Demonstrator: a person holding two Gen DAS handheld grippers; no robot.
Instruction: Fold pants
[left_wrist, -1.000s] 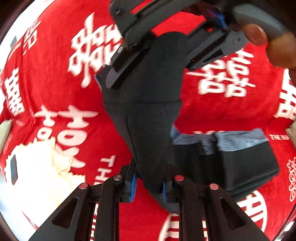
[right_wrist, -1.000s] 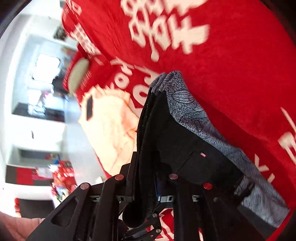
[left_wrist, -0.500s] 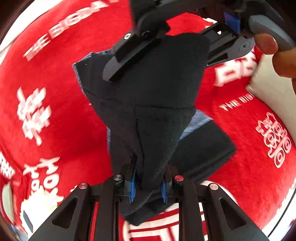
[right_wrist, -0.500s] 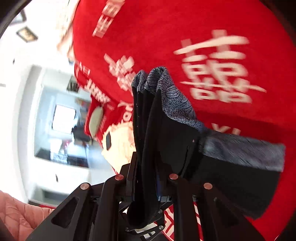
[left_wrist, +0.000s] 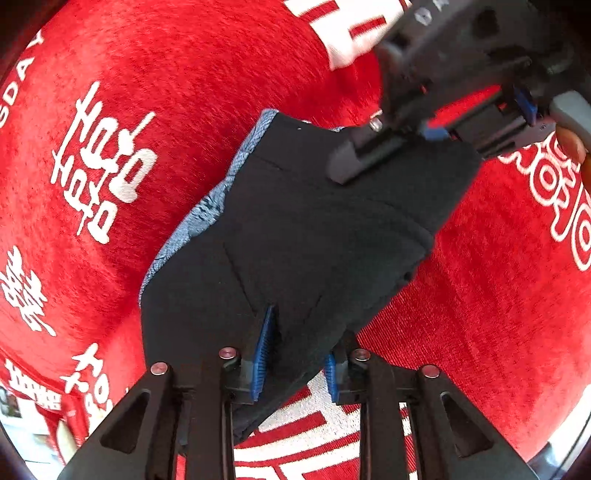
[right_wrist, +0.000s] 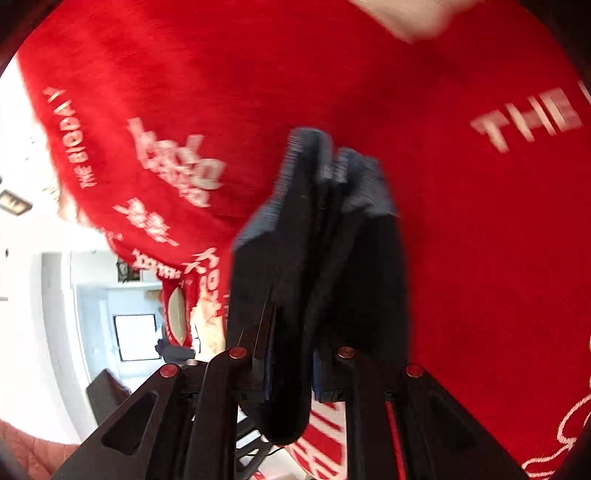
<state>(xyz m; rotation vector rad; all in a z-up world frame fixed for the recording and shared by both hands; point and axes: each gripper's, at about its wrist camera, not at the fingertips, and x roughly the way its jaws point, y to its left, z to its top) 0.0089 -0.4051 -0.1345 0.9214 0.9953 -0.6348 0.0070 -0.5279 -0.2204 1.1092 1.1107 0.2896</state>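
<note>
Since half a second ago, folded black fabric pants with a blue-grey patterned lining (left_wrist: 295, 236) are flattening at frame centre over the red printed blanket (left_wrist: 184, 74). Left gripper (left_wrist: 295, 354) and right gripper (right_wrist: 291, 365) are both clamping pant edges. Risk: uneven release lets the fold spring open.

Black pants (left_wrist: 295, 236), folded into a thick bundle

Several stacked layers are seen edge-on (right_wrist: 325, 236), with a blue-grey patterned waistband exposed along one side. The bundle is held up off the red cloth, slanted, its near and far corners pinched; fine detail is blurred in the right wrist view.
</note>
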